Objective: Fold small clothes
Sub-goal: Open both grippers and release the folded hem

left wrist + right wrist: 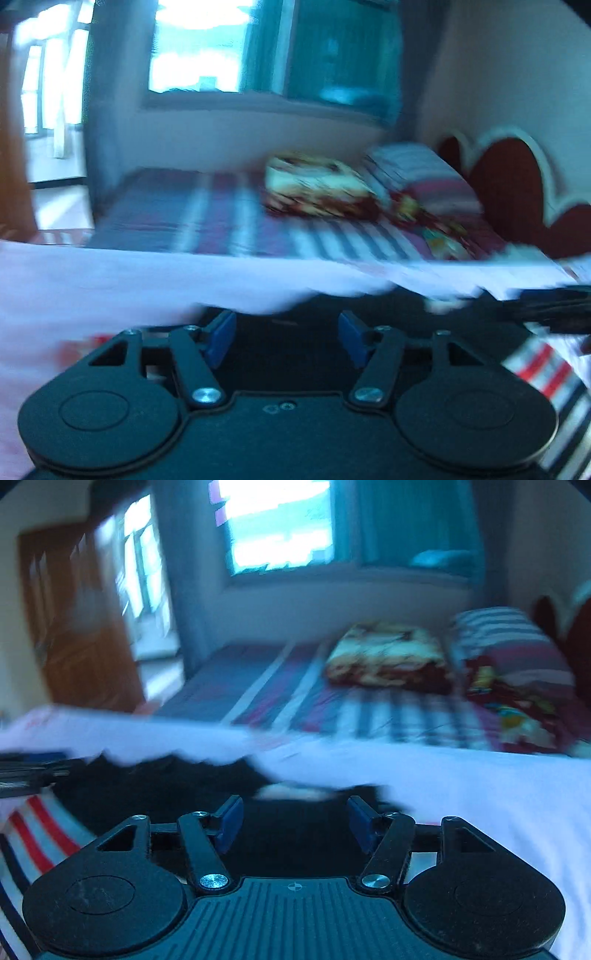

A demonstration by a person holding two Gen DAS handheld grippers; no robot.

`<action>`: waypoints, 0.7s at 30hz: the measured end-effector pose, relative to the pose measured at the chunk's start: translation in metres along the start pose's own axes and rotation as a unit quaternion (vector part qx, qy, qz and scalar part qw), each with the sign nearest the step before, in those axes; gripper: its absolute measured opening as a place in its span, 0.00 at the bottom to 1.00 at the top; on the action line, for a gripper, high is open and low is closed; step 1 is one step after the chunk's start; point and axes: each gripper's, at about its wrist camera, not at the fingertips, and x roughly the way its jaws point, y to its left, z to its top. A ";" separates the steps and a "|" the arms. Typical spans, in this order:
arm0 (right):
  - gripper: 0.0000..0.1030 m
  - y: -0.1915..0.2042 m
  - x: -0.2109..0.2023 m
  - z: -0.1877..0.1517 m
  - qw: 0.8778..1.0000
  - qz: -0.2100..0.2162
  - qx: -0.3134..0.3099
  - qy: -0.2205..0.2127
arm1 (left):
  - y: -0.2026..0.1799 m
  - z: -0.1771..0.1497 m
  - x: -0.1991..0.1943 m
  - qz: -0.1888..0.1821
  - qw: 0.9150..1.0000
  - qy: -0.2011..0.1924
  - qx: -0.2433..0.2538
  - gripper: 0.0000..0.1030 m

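Note:
A dark garment (288, 332) lies on a white cloth (110, 280) on the bed, right in front of both grippers. It also shows in the right wrist view (166, 786), with a pale patch (291, 792) on it. My left gripper (287, 336) is open, blue pads apart, low over the dark garment. My right gripper (295, 821) is open too, just over the same garment. A red, white and dark striped cloth (546, 373) lies at the right of the left view and at the left of the right view (33, 834). Both views are blurred.
The other gripper shows as a dark bar at the right edge (554, 306) and left edge (29, 771). Further back on the striped bed (221, 218) lie a folded floral blanket (317, 184) and striped pillows (424, 177). A red headboard (517, 188), window and wooden door (74, 627) stand behind.

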 end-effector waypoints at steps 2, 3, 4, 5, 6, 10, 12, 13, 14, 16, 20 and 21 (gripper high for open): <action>0.60 0.022 0.017 -0.003 0.999 0.009 -0.022 0.022 | -0.023 -0.005 0.016 -0.010 0.999 0.028 0.021 0.58; 0.60 0.027 0.023 -0.007 0.999 0.006 -0.035 0.034 | -0.029 -0.010 0.021 -0.007 0.998 0.043 0.035 0.59; 0.60 0.028 0.026 -0.014 0.998 0.001 -0.044 0.043 | -0.028 -0.015 0.023 0.003 0.998 0.052 0.045 0.59; 0.60 0.022 0.023 -0.020 0.998 -0.004 -0.050 0.046 | -0.021 -0.021 0.021 0.012 0.997 0.055 0.052 0.60; 0.51 0.010 0.018 -0.028 0.998 -0.010 -0.047 0.048 | -0.007 -0.025 0.016 0.018 0.997 0.051 0.049 0.60; 0.06 -0.050 -0.024 -0.052 0.998 -0.036 0.000 0.042 | 0.052 -0.049 -0.016 0.049 0.997 0.028 0.043 0.60; 0.06 -0.056 -0.032 -0.054 0.998 -0.032 0.015 0.042 | 0.055 -0.049 -0.023 0.046 0.998 0.027 0.036 0.57; 0.07 -0.051 -0.038 -0.050 0.998 -0.040 0.019 0.039 | 0.048 -0.045 -0.026 0.058 0.997 0.029 0.034 0.56; 0.07 -0.040 -0.046 -0.046 0.999 -0.038 0.019 0.024 | 0.037 -0.042 -0.032 0.066 0.997 0.020 0.034 0.56; 0.07 -0.011 -0.060 -0.037 1.000 -0.006 0.006 -0.001 | 0.007 -0.039 -0.041 0.042 0.998 -0.005 0.044 0.61; 0.42 0.044 -0.051 -0.040 0.998 0.028 -0.035 0.034 | -0.049 -0.049 -0.043 0.004 0.998 0.004 0.069 0.64; 0.47 0.051 -0.049 -0.044 0.998 0.033 -0.038 0.038 | -0.055 -0.053 -0.041 -0.002 0.998 0.011 0.069 0.64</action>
